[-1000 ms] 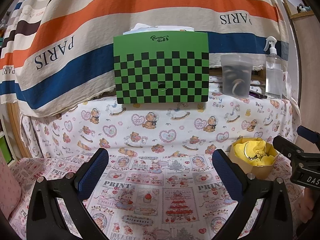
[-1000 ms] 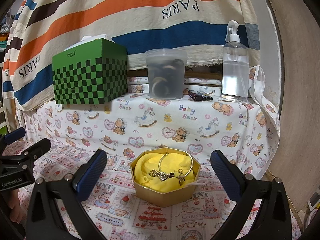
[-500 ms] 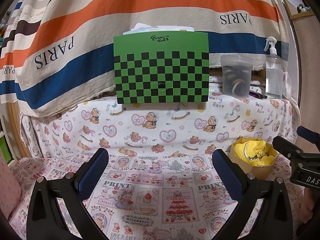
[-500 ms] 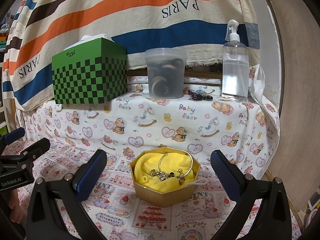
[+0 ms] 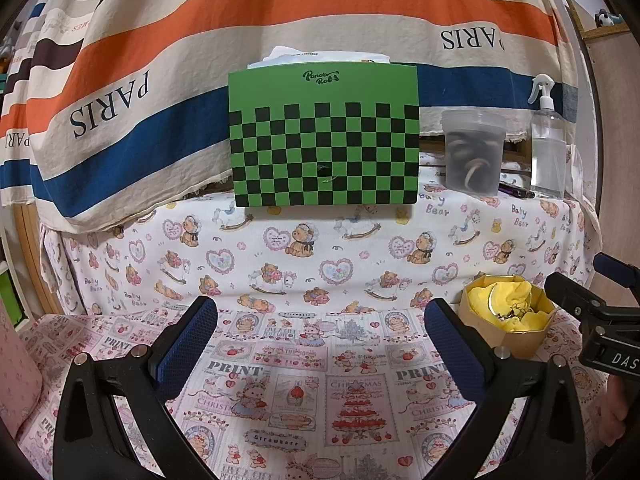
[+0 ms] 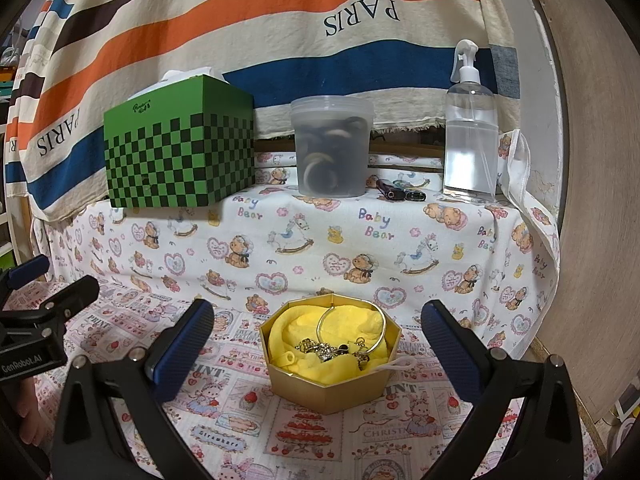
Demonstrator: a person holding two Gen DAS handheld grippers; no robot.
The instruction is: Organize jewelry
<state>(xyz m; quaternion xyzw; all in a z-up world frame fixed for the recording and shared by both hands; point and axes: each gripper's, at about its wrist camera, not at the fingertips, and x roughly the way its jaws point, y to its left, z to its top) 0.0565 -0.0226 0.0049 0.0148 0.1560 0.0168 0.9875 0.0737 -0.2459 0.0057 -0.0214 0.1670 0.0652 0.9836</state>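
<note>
the right hand-held gripper (image 6: 316, 340) is hovering low over the printed worktop (image 6: 312, 440), fingers spread wide and holding nothing, squared up on the gold octagonal box (image 6: 330, 386) as if lining up for a pick. the left hand-held gripper (image 5: 320, 340) is waiting off to the side, equally spread and empty. inside the box a yellow cloth (image 6: 292, 336) is cushioning a thin bangle (image 6: 380, 332) and a tangle of small charms (image 6: 326, 350), keeping them gathered. further back a tissue box (image 6: 180, 148), lidded tub (image 6: 332, 148) and spray bottle (image 6: 470, 136) are lining a raised ledge.
</note>
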